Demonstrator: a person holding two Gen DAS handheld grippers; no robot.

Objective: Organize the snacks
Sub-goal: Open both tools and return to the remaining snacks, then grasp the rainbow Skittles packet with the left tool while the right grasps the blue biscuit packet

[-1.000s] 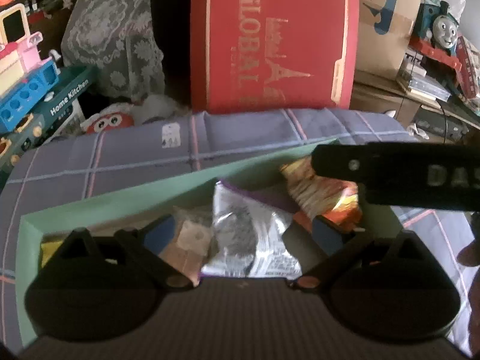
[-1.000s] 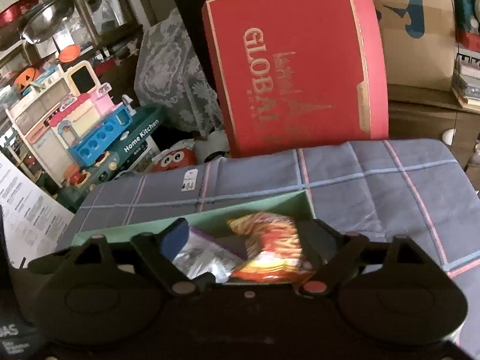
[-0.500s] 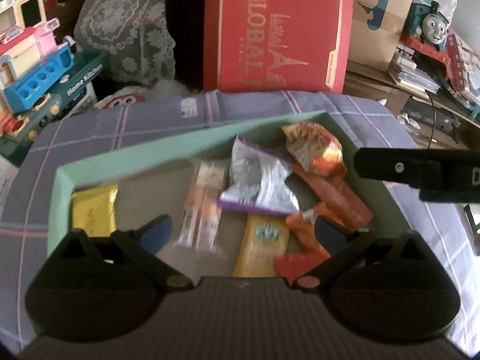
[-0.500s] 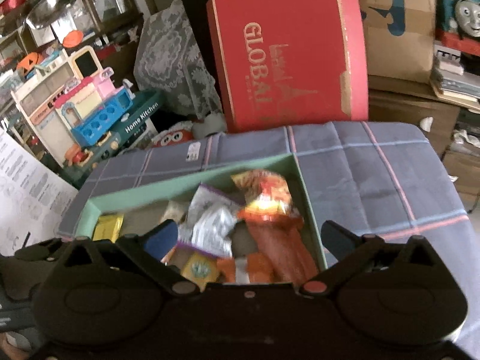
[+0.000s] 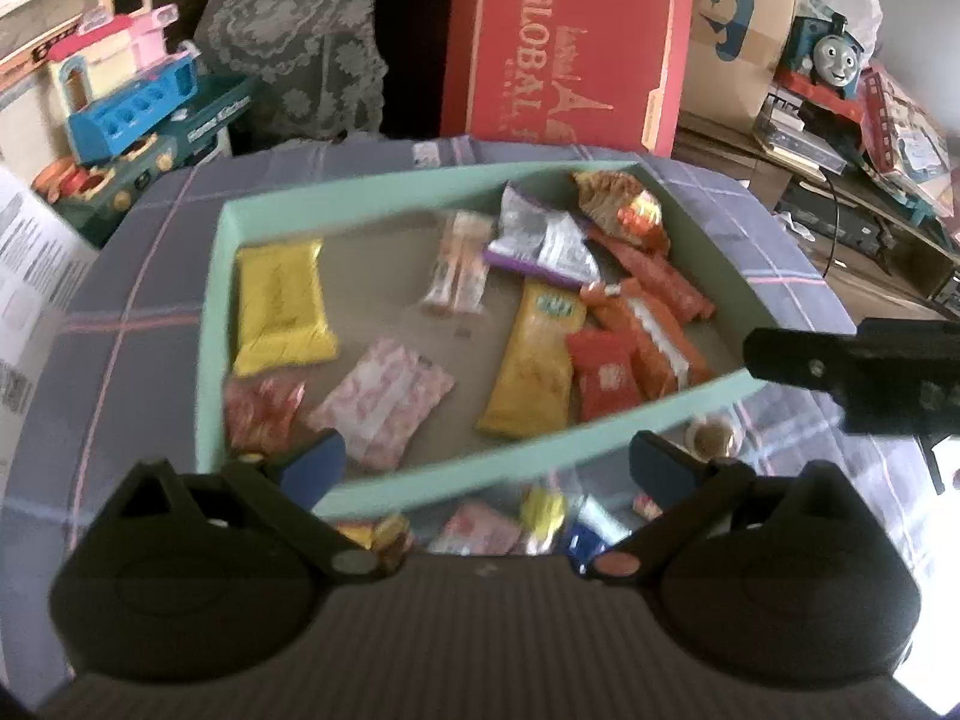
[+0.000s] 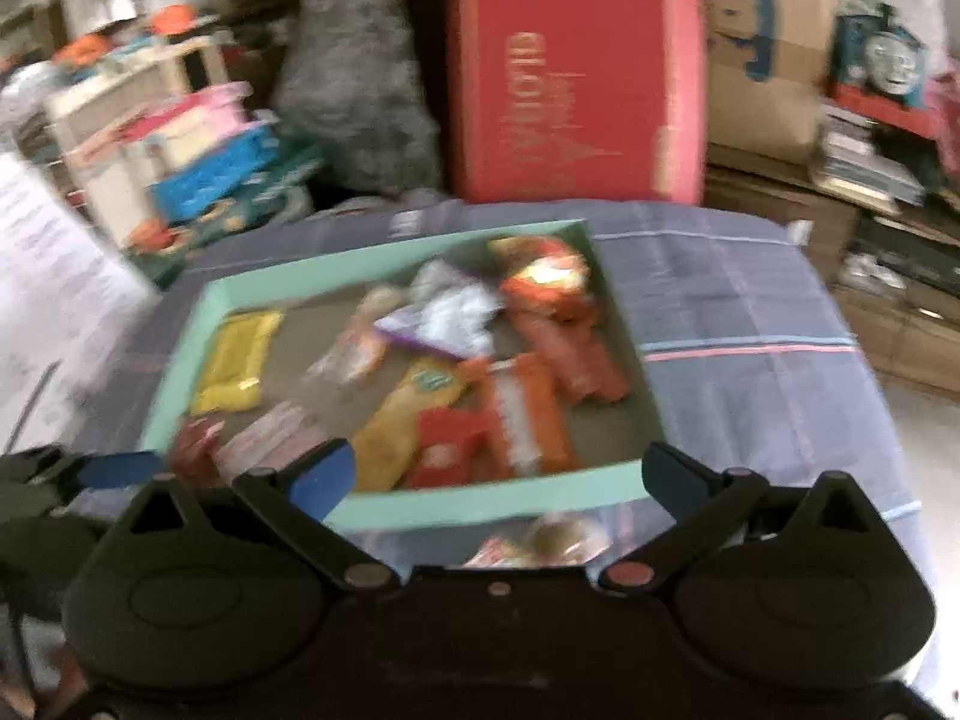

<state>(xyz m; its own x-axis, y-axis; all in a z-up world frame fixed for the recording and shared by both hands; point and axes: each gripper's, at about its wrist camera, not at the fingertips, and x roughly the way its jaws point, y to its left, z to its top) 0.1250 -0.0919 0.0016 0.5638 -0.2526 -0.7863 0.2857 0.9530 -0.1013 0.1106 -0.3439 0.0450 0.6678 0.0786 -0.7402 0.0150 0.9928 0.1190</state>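
Both grippers hang empty over the near edge of the tray (image 5: 576,456), left gripper (image 5: 486,459) and right gripper (image 6: 498,474) each with jaws wide apart. Most snacks lie in the tray; loose snacks (image 5: 540,516) sit on the cloth (image 5: 138,324) just near of it. Judged best: drop on one loose packet, pinch its flat middle, lift clear of the rim
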